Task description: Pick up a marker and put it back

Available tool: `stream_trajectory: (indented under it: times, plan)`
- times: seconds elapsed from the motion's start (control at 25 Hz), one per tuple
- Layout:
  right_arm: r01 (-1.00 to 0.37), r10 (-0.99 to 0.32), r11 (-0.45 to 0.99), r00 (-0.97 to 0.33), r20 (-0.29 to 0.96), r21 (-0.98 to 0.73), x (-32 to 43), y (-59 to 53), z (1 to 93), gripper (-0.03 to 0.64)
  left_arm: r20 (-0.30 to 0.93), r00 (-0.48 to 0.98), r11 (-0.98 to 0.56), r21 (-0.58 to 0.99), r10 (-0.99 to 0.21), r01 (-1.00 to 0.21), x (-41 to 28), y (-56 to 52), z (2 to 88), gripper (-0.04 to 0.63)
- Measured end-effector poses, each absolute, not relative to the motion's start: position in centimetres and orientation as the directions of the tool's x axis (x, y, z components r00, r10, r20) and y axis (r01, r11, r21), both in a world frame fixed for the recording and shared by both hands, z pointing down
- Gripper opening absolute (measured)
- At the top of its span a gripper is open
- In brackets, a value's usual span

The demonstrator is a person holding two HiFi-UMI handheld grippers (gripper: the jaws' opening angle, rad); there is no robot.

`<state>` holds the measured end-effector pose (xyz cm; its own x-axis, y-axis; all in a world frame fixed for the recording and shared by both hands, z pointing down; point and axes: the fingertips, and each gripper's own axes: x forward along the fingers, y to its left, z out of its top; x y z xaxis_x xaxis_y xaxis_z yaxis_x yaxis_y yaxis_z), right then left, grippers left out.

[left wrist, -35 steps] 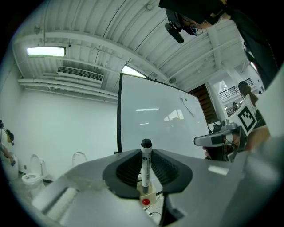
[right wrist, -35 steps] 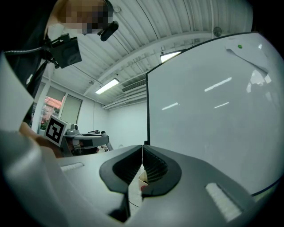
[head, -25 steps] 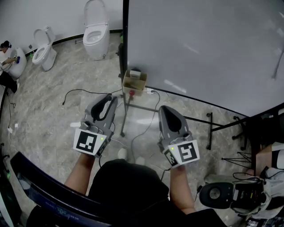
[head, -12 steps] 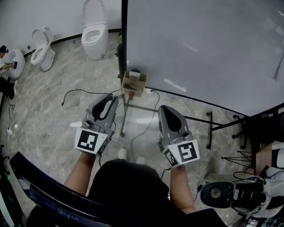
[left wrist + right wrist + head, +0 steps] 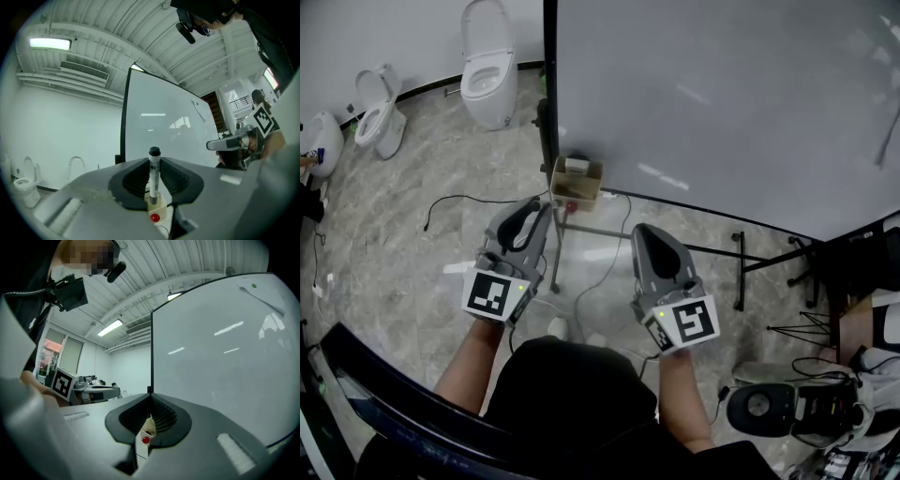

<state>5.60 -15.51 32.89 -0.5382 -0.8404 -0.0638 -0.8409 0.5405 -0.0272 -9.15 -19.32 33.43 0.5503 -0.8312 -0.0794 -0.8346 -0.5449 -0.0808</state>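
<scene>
I held the white, black-capped marker upright in my part-open left gripper, the brown cardboard box at 12 o'clock, with my right gripper closed and empty.

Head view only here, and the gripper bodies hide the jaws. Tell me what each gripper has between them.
Observer: The left gripper is closed on a marker. Its white barrel is upright, with the black cap on top.
Operator: Now the right one.
Observer: The right gripper has its jaws together with nothing between them.
Operator: Give me what the left jaws aim at.
Observer: In the left gripper view, the cardboard box with a red dot shows just below the marker's lower end. The whiteboard rises behind.
</scene>
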Motion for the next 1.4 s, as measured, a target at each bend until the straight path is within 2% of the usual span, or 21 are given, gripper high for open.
stream_trajectory:
  times: [0.44, 0.72, 0.92, 1.4]
  plan:
    - [-0.870, -0.870, 0.493, -0.492, -0.039, -0.022, 6.4, -17.3, 33.9, 0.011, -0.055, 0.608, -0.604, -0.074, -0.792, -0.794, -7.0, -23.2, 35.5, 0.080]
    - [-0.890, -0.890, 0.456, -0.456, -0.019, -0.024, 7.0, -18.3, 34.5, 0.009, 0.053, 0.630, -0.632, -0.070, -0.775, -0.772, -6.3, -26.0, 38.5, 0.080]
    - [-0.905, -0.905, 0.426, -0.426, -0.001, -0.020, 7.5, -18.7, 35.2, 0.009, 0.042, 0.681, -0.682, -0.067, -0.731, -0.729, -4.7, -27.2, 39.5, 0.080]
    - [-0.931, -0.930, 0.364, -0.365, 0.037, -0.026, 8.4, -19.0, 36.6, 0.011, 0.118, 0.705, -0.714, -0.083, -0.700, -0.695, -3.6, -29.3, 43.8, 0.080]
